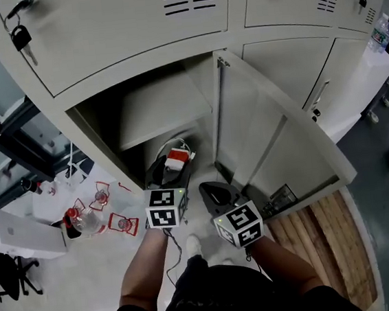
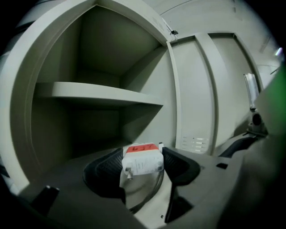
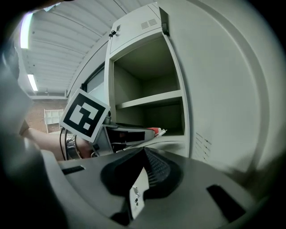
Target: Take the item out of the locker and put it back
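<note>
Charger [image 2: 143, 164] clamped in the left tongs [image 1: 175, 164] at the mouth of the open locker [image 1: 101, 126].

The pads press on its two short sides, so its long axis runs left to right across the left gripper view; its red-labelled face points up and inward, and its cable loops down toward the lower edge of the frame. It sits low in that view, under the shelf [image 2: 98, 91], with the lower compartment straight ahead, so the way in or out lies along the line of the tongs. Whether it is coming out or going back cannot be told. The right tongs [image 3: 145, 167] are pressed together on nothing, lower right of the left ones in the head view, beside the door [image 1: 262, 137]; the left hand is the nearer.
</note>
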